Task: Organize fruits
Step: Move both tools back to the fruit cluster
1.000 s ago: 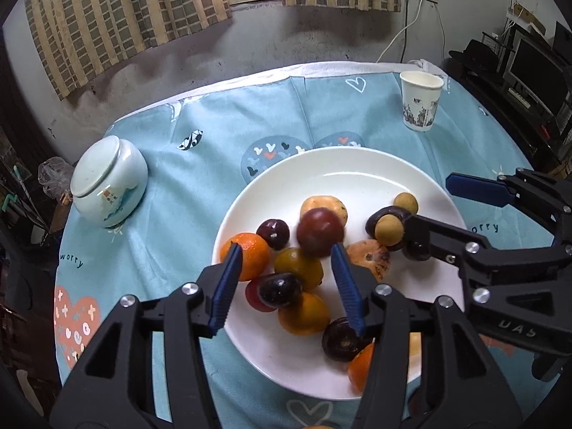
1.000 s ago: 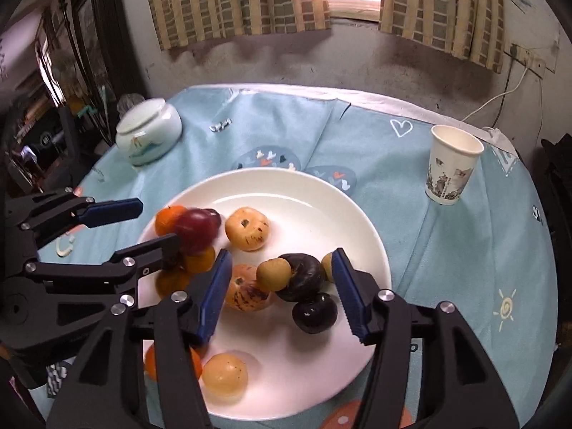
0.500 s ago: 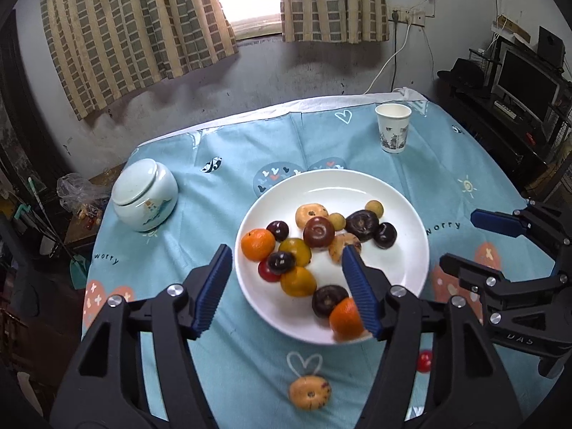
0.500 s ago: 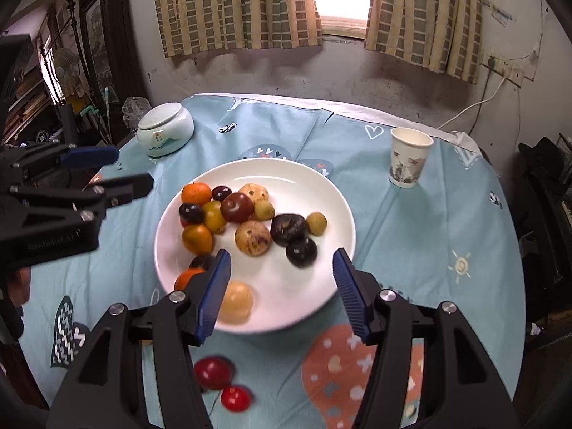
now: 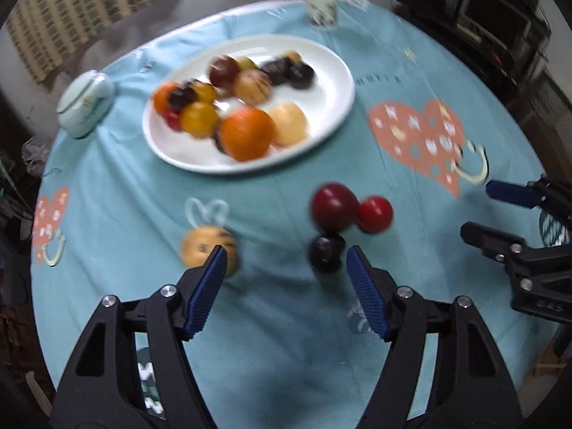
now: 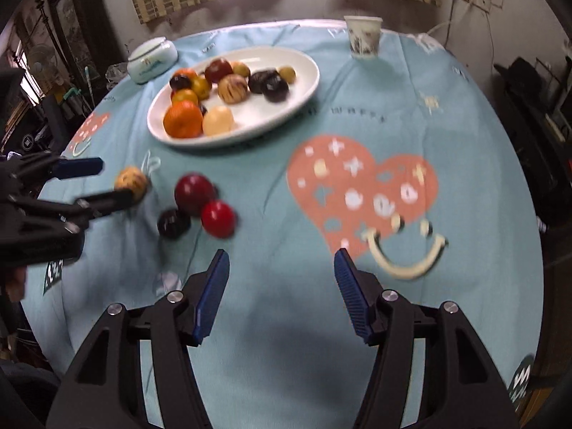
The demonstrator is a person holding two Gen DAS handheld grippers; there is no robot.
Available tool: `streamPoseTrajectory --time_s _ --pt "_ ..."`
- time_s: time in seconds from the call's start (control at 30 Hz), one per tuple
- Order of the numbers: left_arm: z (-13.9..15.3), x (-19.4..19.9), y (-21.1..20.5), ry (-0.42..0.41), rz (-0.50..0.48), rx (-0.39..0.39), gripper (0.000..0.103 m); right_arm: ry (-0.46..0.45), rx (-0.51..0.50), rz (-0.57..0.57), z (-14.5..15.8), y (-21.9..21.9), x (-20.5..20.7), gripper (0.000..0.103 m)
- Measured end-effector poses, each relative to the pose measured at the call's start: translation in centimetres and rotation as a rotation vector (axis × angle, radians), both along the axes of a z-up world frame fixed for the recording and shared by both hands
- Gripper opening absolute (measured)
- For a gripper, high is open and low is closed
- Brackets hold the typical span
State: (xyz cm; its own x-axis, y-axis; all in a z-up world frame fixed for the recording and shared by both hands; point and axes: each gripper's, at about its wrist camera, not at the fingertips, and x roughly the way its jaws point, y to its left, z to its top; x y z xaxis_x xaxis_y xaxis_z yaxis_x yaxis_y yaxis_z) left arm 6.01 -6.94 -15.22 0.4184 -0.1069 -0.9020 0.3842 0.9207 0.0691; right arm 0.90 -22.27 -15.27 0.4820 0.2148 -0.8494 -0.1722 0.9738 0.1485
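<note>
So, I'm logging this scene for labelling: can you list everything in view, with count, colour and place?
Plate: one, white, far middle of table, piled with orange, yellow, dark and pale fruits.
Loose fruits: four on the cloth near the plate: tan speckled fruit, dark red plum, bright red fruit, black plum.
Paper cup: one, white patterned, far edge.
Lidded jar: one, pale blue-white, far left.
Tablecloth: one, light blue, pink hearts.
Left gripper: black, blue pads, open, empty.
Right gripper: same, open, empty.
</note>
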Motion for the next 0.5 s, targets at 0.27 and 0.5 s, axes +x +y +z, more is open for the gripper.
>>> streamPoseTrajectory --time_s 0.27,0.5 --pt "-3.2 1.0 -1.4 0.071 -0.030 -0.056 0.027 -0.008 0.014 0.039 0.0 0.3 -1.1 0.061" --pt "1.0 -0.6 1.3 0.006 0.013 -0.129 0.027 -0.007 0.027 0.129 -1.1 3.0 2.2 0.061"
